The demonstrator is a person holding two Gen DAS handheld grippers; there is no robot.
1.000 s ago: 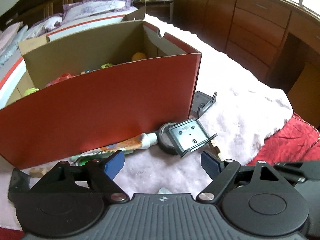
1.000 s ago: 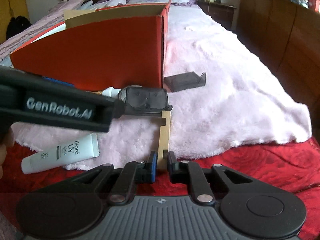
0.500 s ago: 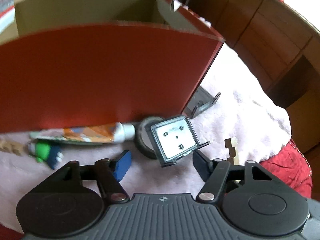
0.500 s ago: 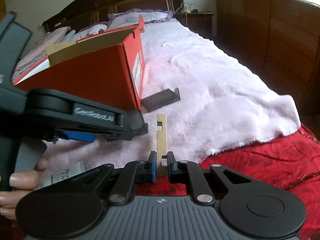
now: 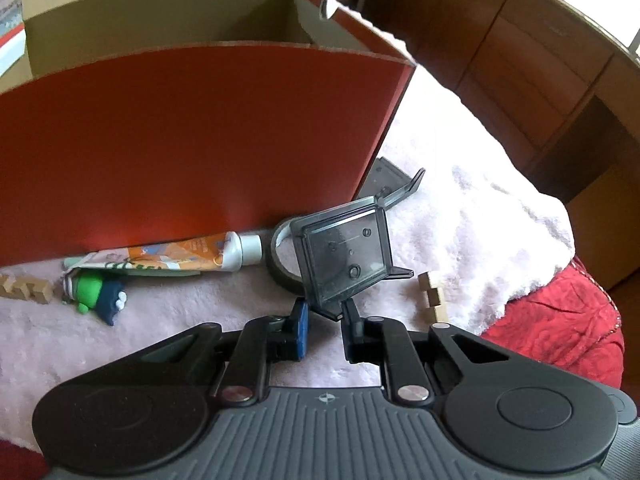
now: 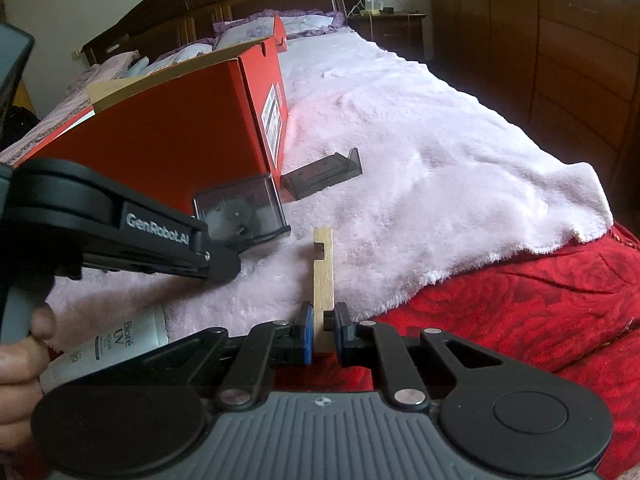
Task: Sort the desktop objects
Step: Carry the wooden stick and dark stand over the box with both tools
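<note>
My left tongs [image 5: 323,322] are closing on the smoky clear plastic case [image 5: 345,251], its lower corner between the blue-faced pads, which stand narrow around it; I cannot tell if they already press. The case rises tilted from the pads, partly covering a dark ring of tape [image 5: 280,256] that lies flat behind it. My right tongs [image 6: 323,330] are clamped on a pale notched wooden strip [image 6: 323,276] that stands upright between the pads.

From the right wrist, the left tongs' black body [image 6: 120,236] reaches in from the left, a hand [image 6: 20,356] behind it, with the case [image 6: 240,212] at its tip.

Against the front wall of the red cardboard box [image 5: 200,140] lies an orange-and-white tube with a white cap [image 5: 180,258]; below it are a green and dark blue toy figure [image 5: 98,292] and stepped wooden blocks [image 5: 26,288] at the left edge. A second notched wooden piece [image 5: 432,294] lies right of the case, and a dark open plastic tray [image 5: 394,182] sits by the box's corner. The box is open-topped with a brown inside; its contents are hidden from me here.

A white sunscreen tube [image 6: 108,344] lies near the right tongs. Everything rests on a pale pink fluffy blanket [image 6: 440,160] over a red patterned bedspread [image 6: 520,320], with a dark wooden headboard [image 6: 200,12] and wooden cabinets [image 6: 560,60] around the bed.
</note>
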